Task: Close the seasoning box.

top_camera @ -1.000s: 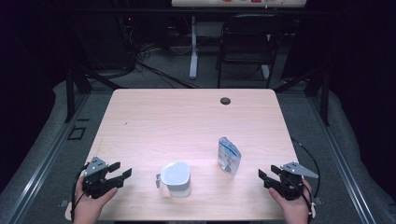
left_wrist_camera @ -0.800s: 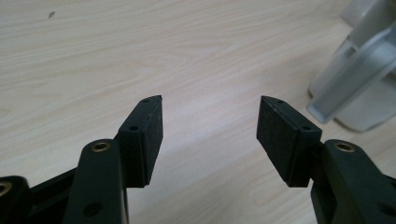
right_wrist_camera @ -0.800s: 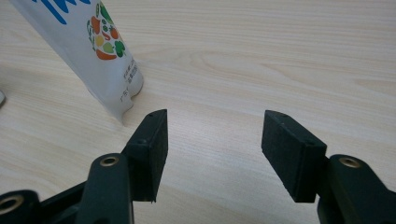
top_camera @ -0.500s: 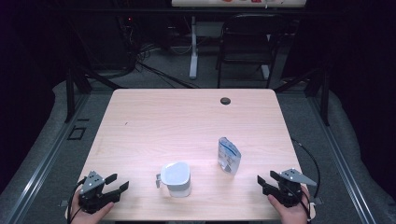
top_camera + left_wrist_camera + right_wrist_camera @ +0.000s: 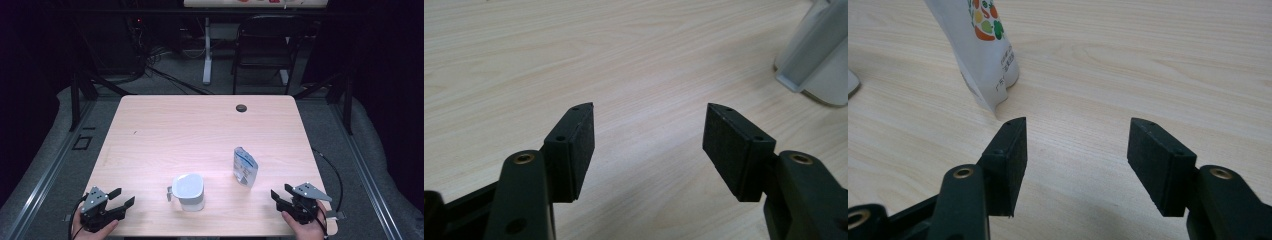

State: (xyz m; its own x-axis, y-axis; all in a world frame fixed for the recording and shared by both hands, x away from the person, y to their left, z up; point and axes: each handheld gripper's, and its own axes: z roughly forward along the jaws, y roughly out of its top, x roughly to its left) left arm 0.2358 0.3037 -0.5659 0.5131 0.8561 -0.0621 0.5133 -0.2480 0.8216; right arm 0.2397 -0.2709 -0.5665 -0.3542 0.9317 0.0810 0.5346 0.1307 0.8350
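Nothing grasped yet — left hand-held gripper (image 5: 121, 205) and right hand-held gripper (image 5: 281, 194) both released, empty, at near bench (image 5: 165, 130) edge. White jug (image 5: 188, 191) and upright printed pouch (image 5: 244, 166) untouched mid-bench; all handling left.
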